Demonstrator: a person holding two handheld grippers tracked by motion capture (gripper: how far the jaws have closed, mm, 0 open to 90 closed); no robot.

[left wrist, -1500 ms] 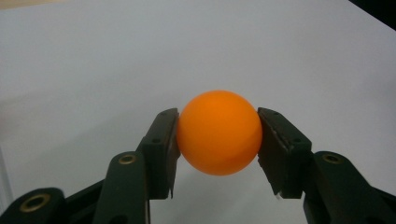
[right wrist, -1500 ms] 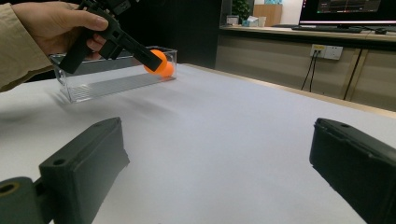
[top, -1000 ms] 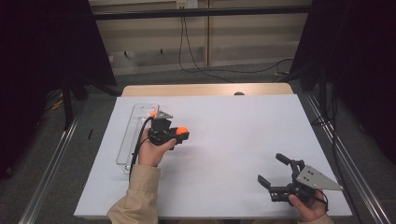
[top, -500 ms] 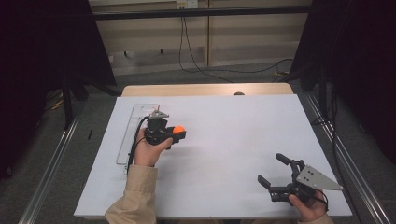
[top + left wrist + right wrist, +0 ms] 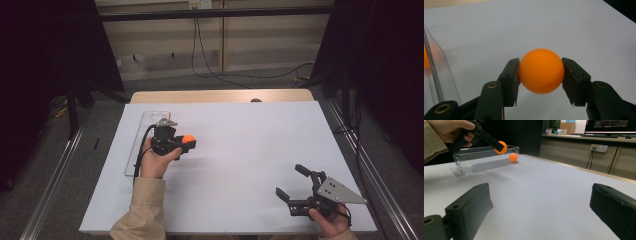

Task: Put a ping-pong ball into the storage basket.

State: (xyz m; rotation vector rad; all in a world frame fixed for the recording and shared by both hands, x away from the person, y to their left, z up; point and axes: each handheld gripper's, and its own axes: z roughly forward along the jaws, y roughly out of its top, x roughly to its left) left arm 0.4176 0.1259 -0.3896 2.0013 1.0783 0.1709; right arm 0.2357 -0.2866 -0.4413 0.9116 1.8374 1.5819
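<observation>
My left claw [image 5: 540, 72] squeezes a small round orange plastic ball [image 5: 541, 70] tight, one jaw on each side, up in the air above the white table [image 5: 240, 150]. The long clear plastic box [image 5: 484, 157] is just beside it at nine o'clock, with another orange ball [image 5: 513, 157] inside. My right claw [image 5: 541, 202] is far off at four o'clock, jaws wide apart, holding nothing.

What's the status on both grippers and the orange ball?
Left gripper shut on orange ball, beside clear box. Right gripper open, idle. Path clear.
</observation>
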